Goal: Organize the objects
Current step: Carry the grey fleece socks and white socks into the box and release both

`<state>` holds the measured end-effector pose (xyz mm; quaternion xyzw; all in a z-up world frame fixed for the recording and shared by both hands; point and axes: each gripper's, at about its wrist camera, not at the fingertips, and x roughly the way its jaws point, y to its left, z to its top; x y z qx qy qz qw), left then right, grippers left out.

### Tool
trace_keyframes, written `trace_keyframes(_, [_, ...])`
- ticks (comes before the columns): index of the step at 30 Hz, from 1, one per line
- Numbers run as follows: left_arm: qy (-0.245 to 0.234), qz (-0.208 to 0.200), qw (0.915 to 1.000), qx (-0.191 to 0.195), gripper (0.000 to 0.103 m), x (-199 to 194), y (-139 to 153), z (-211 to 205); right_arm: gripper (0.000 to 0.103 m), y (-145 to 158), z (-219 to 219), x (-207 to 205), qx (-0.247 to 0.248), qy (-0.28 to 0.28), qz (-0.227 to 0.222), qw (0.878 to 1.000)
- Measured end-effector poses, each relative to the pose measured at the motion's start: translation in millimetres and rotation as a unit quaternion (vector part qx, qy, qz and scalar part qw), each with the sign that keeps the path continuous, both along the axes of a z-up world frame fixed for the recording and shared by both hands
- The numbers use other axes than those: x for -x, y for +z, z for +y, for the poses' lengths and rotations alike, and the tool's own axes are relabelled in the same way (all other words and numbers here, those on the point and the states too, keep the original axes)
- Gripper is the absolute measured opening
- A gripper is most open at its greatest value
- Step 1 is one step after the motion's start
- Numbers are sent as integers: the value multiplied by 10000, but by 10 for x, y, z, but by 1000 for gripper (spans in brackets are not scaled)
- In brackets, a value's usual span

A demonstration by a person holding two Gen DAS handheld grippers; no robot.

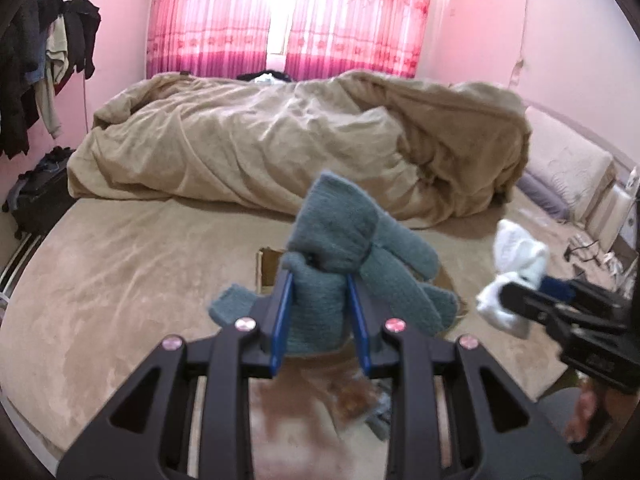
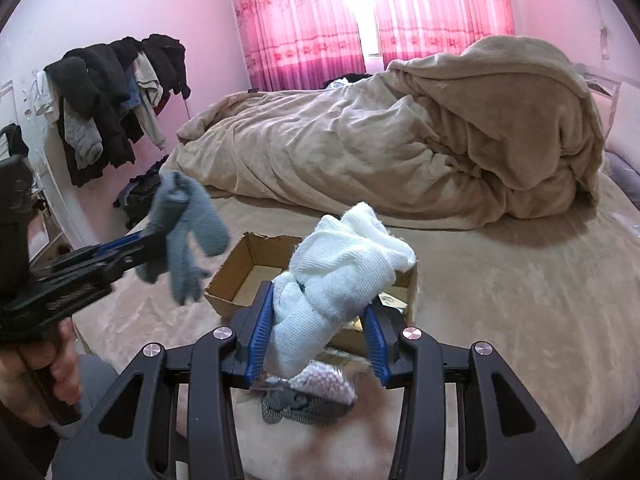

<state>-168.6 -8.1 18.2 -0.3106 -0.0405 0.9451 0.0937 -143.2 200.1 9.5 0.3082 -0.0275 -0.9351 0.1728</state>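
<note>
Left tool [image 1: 320, 280]: blue pads pinched hard on a grey-blue knitted sock bundle [image 1: 344, 240], held clear above the bed [image 1: 120, 280]. Right tool [image 2: 320, 312]: pads closed to a moderate gap around a white sock bundle [image 2: 340, 264], gripped near its lower half, loose ends flopping over the top.

Both bundles hang in the air near the open cardboard box [image 2: 248, 256], which sits on the bed just ahead of my tools. I judge the step in hand to be carrying the socks to the box. To do it well, I would bring each bundle squarely over the box opening before releasing, one tool at a time, so the dangling ends do not catch on the cardboard rim. Both grips look secure enough for the carry.

More small knit items [image 2: 316, 392] lie on the bed below the right tool; I cannot identify them.

Surface: beige plush bed cover, soft, so the box may shift if nudged. A rumpled tan duvet [image 1: 300, 140] is heaped beyond. Room: pink walls, pink curtains [image 1: 288, 20] backlit, dark clothes on a rack [image 2: 116, 100] at left.
</note>
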Motion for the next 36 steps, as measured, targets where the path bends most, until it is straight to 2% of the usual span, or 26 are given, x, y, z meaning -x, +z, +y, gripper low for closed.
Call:
trace_keyframes(8, [43, -570, 9984, -47, 28, 625, -483, 27, 44, -228, -76, 303, -103, 110, -154, 9998])
trace_keyframes(11, [-44, -974, 9951, 136, 30, 882, -747, 111, 44, -307, -94, 411, -126, 138, -212, 9996])
trace_keyframes(15, [163, -1254, 9915, 308, 31, 1132, -983, 129, 44, -393, -122, 504, -179, 182, -269, 9993])
trace_keyframes(18, [183, -1225, 9920, 252, 35, 1147, -961, 108, 44, -439, -140, 537, -210, 198, -307, 9991])
trace_keyframes(22, [117, -947, 9952, 220, 38, 973, -787, 29, 44, -534, -189, 609, -220, 211, -429, 9986])
trace_keyframes(24, [133, -850, 9962, 118, 49, 836, -687, -73, 44, -567, -246, 645, -253, 242, -461, 9983])
trace_keyframes(27, [156, -734, 9972, -70, 59, 651, -548, -241, 44, -590, -357, 703, -348, 310, -479, 9978])
trace_keyframes(32, [235, -628, 9977, -135, 65, 392, -407, -499, 44, -684, -567, 890, -443, 419, -618, 9962])
trace_keyframes(36, [371, -687, 9968, -170, 70, 230, -440, -685, 45, -853, -782, 1075, -531, 525, -888, 9932])
